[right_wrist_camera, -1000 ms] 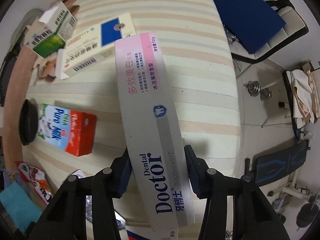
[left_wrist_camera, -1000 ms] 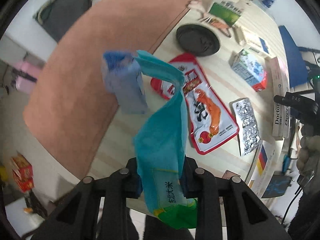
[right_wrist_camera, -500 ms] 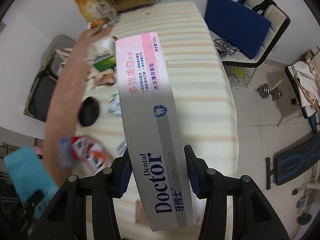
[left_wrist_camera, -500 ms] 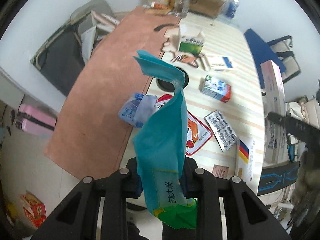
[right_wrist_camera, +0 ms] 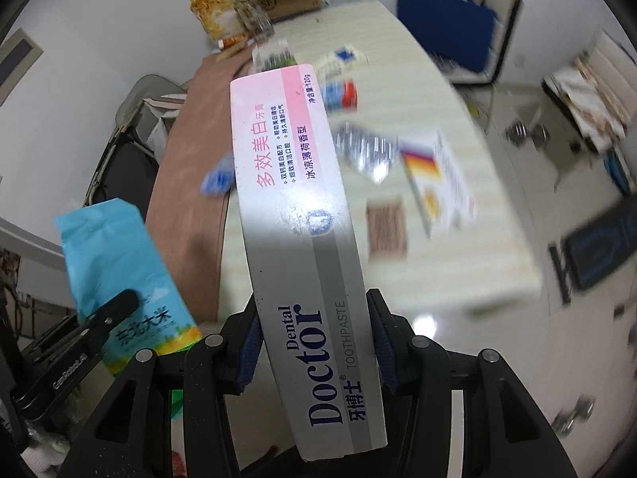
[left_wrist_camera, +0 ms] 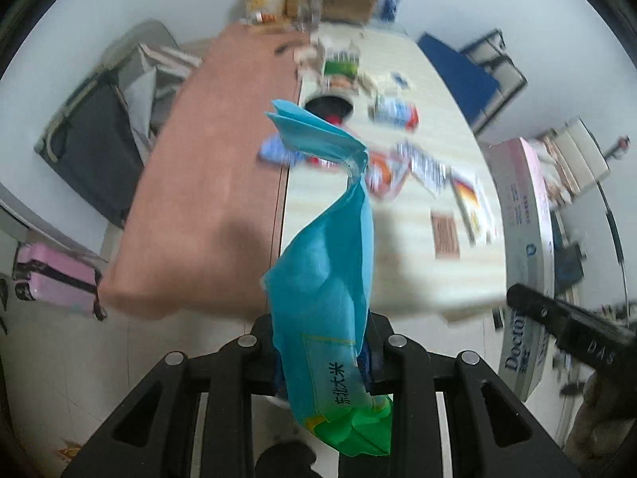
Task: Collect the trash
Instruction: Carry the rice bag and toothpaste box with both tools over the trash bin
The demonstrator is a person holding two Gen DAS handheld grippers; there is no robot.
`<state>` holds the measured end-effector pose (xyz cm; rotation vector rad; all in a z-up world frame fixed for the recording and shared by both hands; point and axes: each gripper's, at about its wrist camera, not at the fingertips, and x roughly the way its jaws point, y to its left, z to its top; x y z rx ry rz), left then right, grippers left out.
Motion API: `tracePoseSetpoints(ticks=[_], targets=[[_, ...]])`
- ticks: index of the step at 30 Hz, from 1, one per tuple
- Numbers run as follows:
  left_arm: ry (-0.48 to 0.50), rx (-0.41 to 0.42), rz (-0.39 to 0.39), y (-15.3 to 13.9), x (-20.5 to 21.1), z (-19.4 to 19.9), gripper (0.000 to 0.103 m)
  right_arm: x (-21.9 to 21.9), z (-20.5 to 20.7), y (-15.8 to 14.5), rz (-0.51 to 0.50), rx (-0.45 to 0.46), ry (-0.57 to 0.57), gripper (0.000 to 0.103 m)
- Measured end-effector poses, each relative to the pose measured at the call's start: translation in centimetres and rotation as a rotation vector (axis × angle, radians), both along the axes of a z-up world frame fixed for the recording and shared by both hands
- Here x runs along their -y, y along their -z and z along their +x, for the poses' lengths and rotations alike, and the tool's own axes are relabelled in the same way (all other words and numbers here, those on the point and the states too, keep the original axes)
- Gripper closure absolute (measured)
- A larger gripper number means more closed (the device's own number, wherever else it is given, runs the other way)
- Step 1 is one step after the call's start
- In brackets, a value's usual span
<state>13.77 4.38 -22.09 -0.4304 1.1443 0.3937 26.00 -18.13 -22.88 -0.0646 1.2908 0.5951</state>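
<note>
My left gripper (left_wrist_camera: 323,352) is shut on a crumpled teal and green bag (left_wrist_camera: 326,275), which sticks up in front of the lens, high above the table's near end. My right gripper (right_wrist_camera: 314,344) is shut on a long pink and grey toothpaste box (right_wrist_camera: 296,207). That toothpaste box (left_wrist_camera: 523,239) also shows at the right of the left wrist view, and the teal bag (right_wrist_camera: 115,263) at the lower left of the right wrist view. Both grippers hang side by side, off the near edge of the striped table (left_wrist_camera: 402,247).
Litter lies blurred on the table: a red and white snack wrapper (left_wrist_camera: 384,175), a silver blister pack (right_wrist_camera: 364,151), a white carton with coloured stripes (right_wrist_camera: 438,175), a brown card (right_wrist_camera: 386,227), a blue and red carton (right_wrist_camera: 340,95), a black bowl (left_wrist_camera: 330,105). A pink suitcase (left_wrist_camera: 55,279) stands on the floor.
Both grippers rose and pulled back from the table toward its near end, still holding the bag and the toothpaste box. The table now looks smaller and farther.
</note>
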Motion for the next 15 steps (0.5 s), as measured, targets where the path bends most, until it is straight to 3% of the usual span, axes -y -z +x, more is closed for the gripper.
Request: tracePoseSetpoints(ticks=[4, 7, 11, 15], targets=[[0.029, -0.086, -0.112, 4.3, -0.2, -4.3, 0.079, 1.4, -7.2, 4.0, -0.045, -0.092, 0.023, 0.052], [0.03, -0.156, -0.189, 9.0, -0.4, -6.5, 0.079, 2.5, -12.7, 9.1, -0.115, -0.196, 0.02, 0.052], [0.004, -0.246, -0.288, 17.7, -0.7, -7.8, 0.079, 3.8, -16.8, 16.9, -0.185, -0.322, 0.008, 0.052], [0.006, -0.335, -0.341, 28.1, -0.3, -7.4, 0.078, 4.1, -19.2, 27.0, -0.242, -0.434, 0.006, 0.052]])
